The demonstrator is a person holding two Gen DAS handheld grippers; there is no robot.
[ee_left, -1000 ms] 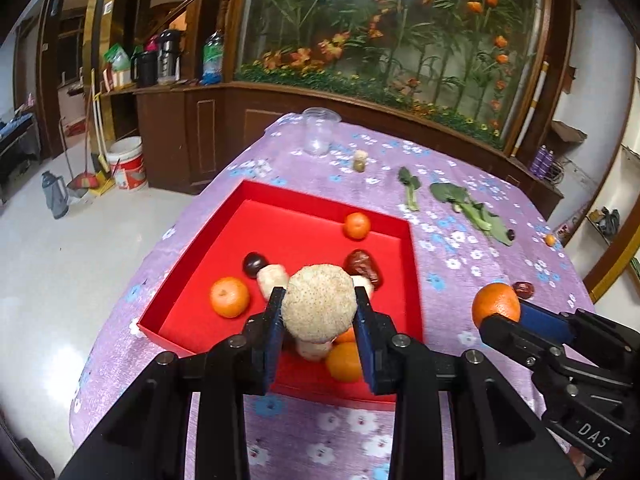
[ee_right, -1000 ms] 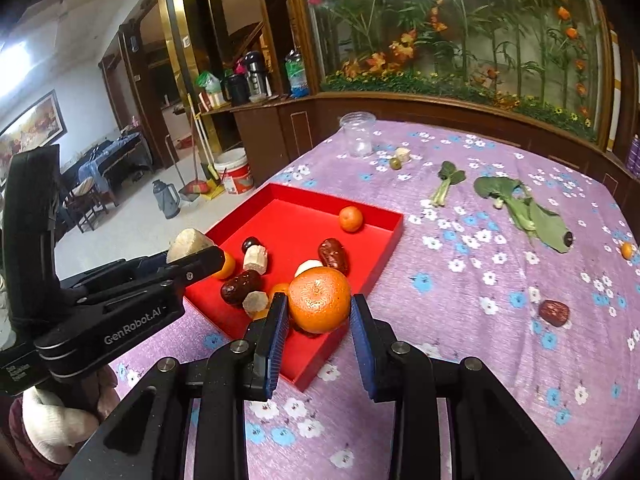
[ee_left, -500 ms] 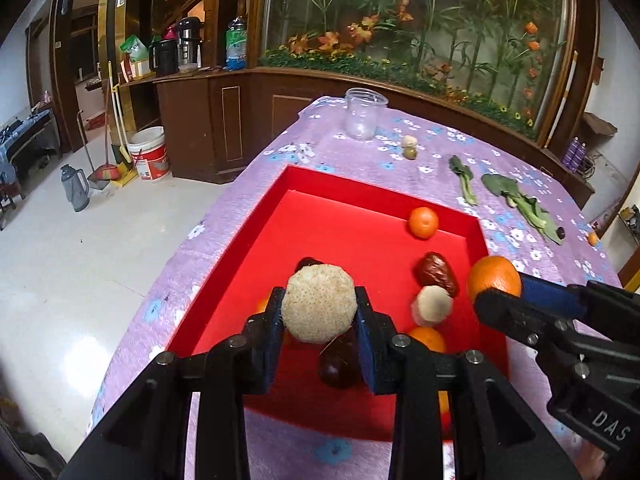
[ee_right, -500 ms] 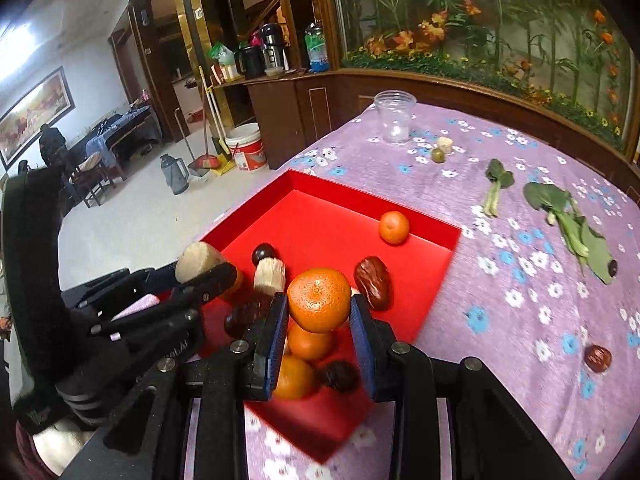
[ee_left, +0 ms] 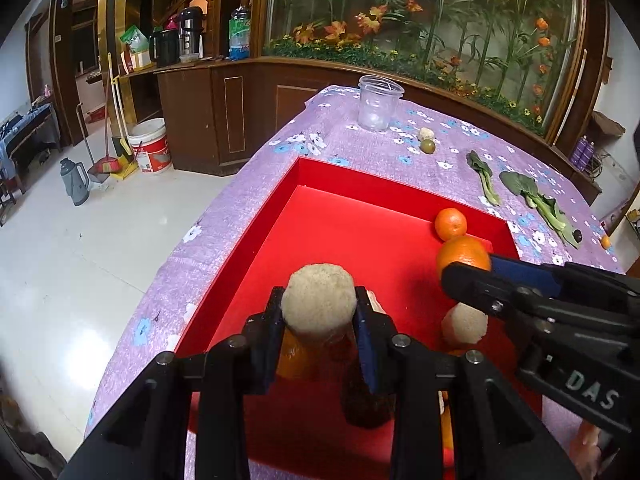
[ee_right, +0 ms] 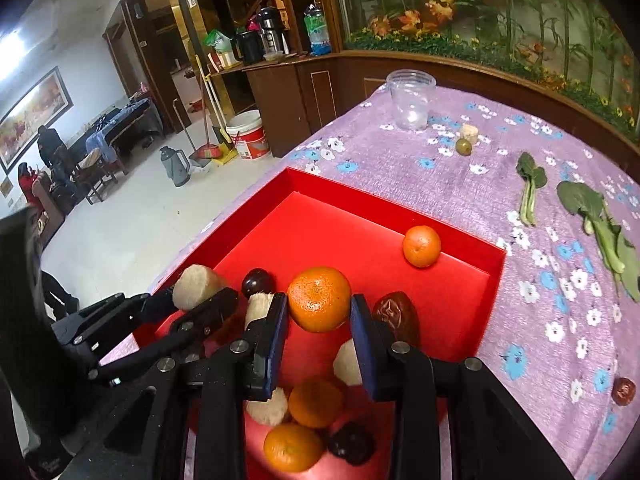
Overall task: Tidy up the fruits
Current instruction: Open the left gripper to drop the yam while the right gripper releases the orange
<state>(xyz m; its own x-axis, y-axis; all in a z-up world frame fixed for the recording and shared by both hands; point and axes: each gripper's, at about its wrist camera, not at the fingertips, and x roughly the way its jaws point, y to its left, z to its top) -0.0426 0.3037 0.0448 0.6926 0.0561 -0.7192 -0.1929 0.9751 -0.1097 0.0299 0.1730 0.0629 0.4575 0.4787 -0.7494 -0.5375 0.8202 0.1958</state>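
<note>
A rough beige ball (ee_left: 319, 299) is pinched between the jaws of the left gripper (ee_left: 319, 322), low in the middle of the left wrist view, over the near part of the red tray (ee_left: 256, 240). An orange (ee_right: 319, 298) is clamped by the right gripper (ee_right: 319, 334) at the centre of the right wrist view, above the same tray. A second orange (ee_right: 421, 246) is seen alone near the tray's far right corner. A clear plastic cup (ee_left: 379, 102) is stood on the purple flowered cloth (ee_right: 440, 184) in the upper middle, with green leaves (ee_right: 596, 220) laid at the right.
</note>
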